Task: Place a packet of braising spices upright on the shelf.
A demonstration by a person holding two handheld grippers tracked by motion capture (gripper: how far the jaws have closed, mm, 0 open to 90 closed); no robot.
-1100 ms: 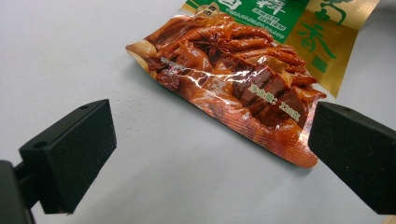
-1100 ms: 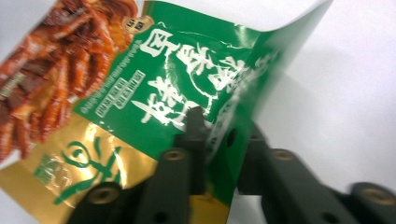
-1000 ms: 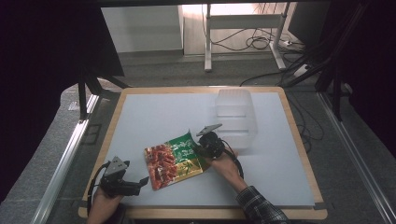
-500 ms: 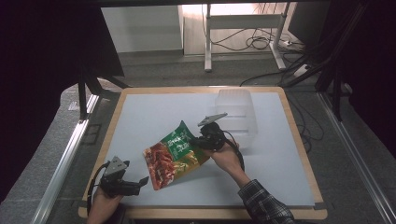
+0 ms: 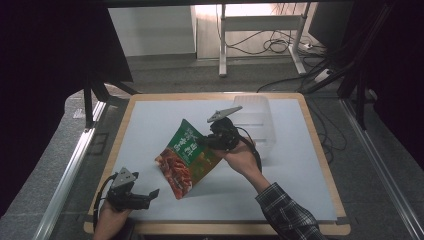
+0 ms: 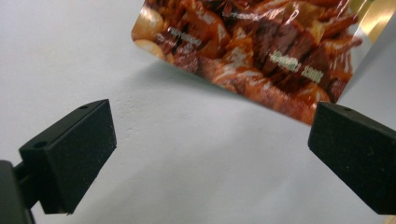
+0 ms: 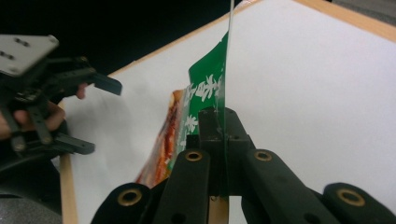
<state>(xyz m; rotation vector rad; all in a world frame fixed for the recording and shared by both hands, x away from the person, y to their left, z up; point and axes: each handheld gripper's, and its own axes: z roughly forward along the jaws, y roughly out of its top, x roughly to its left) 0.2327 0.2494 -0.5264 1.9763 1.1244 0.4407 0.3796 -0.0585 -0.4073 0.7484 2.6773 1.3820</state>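
clear bin behind snack bag, bare mat leftward

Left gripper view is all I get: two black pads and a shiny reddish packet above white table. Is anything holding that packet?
Observer: Yes. The right gripper is shut on the snack packet, pinching its green upper edge.
Operator: Is the packet lying flat?
Observer: No, it hangs tilted, with only its low corner near the white table.
Operator: Anything else on the table?
Observer: A clear plastic container stands behind the right hand.
Operator: And my gripper?
Observer: The left gripper rests open at the table's near edge.
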